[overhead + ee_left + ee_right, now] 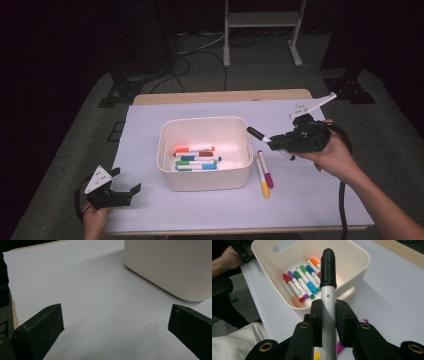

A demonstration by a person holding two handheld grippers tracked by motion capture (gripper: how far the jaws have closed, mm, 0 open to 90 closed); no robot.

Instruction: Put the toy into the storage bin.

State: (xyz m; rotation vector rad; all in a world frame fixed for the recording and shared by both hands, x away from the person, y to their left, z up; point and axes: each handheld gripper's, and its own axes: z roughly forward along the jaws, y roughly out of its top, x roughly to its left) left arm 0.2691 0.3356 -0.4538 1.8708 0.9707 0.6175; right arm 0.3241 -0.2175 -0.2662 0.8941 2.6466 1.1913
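1. Black-capped white marker: pinched mid-barrel between the pads of the right tool, cap end pointing toward the cream plastic bin and hanging in the air just beside its right rim.
2. Left tool: jaws spread wide with nothing between them, parked near the front left edge of the white paper-covered bench, close to the bin's near left corner.
3. Inside the bin: several coloured markers lying side by side on the floor, caps in orange, red, blue, green and purple.
4. Outside the bin: a pink-capped marker and a yellow-capped marker lying just beside each other on the bench to the right of the bin.
5. Step in hand, as judged: carrying the held marker over the rim for dropping among the others.
6. Doing it well: clear the right wall fully with the cap end before lowering, so as not to nudge the light bin sideways.
7. Bring the barrel roughly level and parallel with the markers already lying inside, for a tidy landing.
8. Release low over the free floor space rather than from height, to avoid bouncing or rolling out.
9. Keep the pinch firm until then; grip sits near mid-barrel, so little risk of tipping.
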